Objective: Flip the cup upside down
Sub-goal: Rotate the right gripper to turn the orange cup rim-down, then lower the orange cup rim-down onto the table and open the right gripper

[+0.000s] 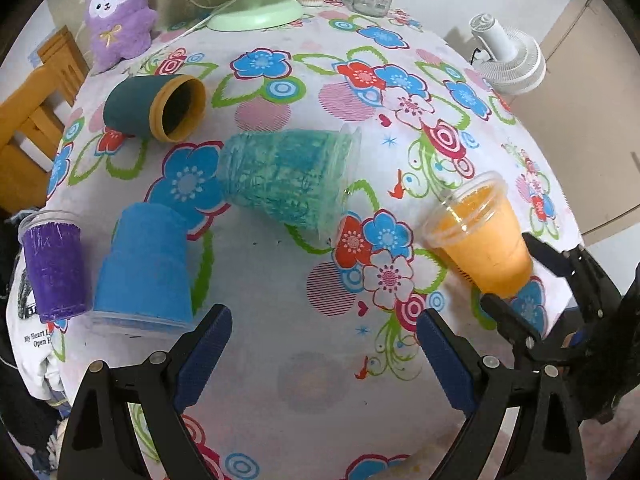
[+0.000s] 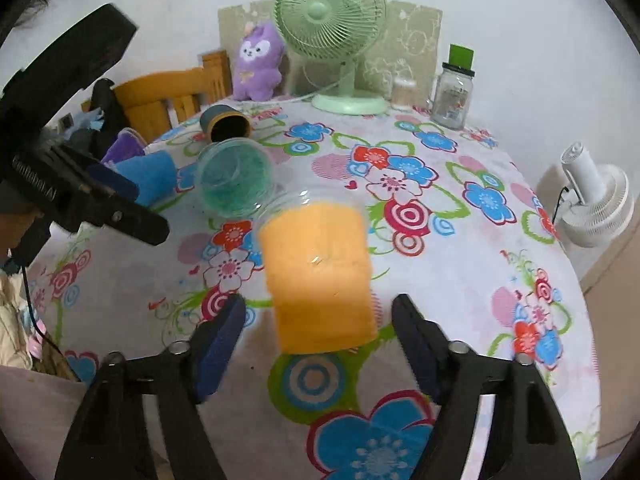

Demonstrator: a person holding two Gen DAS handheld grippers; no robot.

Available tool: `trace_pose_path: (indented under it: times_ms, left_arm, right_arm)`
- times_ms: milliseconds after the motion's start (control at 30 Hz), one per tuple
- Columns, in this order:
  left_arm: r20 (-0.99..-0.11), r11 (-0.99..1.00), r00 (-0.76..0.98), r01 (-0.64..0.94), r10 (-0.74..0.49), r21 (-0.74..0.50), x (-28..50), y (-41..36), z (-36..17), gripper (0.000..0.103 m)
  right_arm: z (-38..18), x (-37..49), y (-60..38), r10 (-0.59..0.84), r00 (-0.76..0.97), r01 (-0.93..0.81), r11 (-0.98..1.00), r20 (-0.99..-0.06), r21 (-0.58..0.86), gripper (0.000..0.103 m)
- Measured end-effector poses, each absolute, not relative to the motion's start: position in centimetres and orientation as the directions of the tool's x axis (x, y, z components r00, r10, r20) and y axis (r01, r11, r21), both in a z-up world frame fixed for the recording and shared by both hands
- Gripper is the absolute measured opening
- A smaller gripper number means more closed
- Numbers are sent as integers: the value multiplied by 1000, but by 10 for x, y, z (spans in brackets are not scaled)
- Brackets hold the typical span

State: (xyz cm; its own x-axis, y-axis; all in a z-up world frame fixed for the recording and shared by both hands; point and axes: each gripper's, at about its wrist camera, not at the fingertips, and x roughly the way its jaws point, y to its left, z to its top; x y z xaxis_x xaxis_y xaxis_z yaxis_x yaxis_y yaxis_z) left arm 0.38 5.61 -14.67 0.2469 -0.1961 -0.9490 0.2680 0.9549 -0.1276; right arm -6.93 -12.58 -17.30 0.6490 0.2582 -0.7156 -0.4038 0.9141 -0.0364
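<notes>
We see the orange cup (image 2: 320,276) lying tilted on the flowered tablecloth (image 2: 460,272), rim pointing away, its base between the fingers of our right gripper (image 2: 320,336). The jaws stand wide apart, and the cup looks blurred; we cannot tell whether the pads touch it.

Our left gripper (image 1: 324,344) hovers released over bare cloth, grasping nothing.

The green cup (image 1: 288,180) and the dark cup (image 1: 156,106) lie on their sides. The blue cup (image 1: 144,268) stands rim-down beside the purple cup (image 1: 54,266).

Readable writing: "My Heart" on a white garment (image 1: 34,340) at the left edge; "GenRobot.AI" on the left gripper's body in the right view.
</notes>
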Motion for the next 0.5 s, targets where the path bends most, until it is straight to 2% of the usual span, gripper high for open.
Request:
trace_pose_path:
  times_ms: [33, 133, 233, 433, 500]
  left_arm:
    - [-949, 956, 249, 267, -193, -124, 3, 55, -148, 95]
    - [-952, 956, 239, 263, -193, -128, 0, 55, -148, 95]
    - [-953, 955, 227, 263, -201, -139, -2, 55, -135, 95]
    - [-956, 958, 214, 246, -202, -147, 4, 61, -107, 95]
    - [-955, 958, 201, 232, -220, -172, 6, 64, -102, 95]
  right_arm:
    - [-177, -69, -125, 260, 646, -408, 912, -718, -36, 57]
    - [-179, -71, -127, 276, 648, -401, 916, -709, -9, 56]
    - [-163, -63, -125, 271, 615, -385, 923, -741, 18, 56]
    - [-115, -15, -102, 183, 386, -394, 919, -904, 18, 56]
    - [-109, 9, -96, 130, 237, -364, 931, -963, 36, 56]
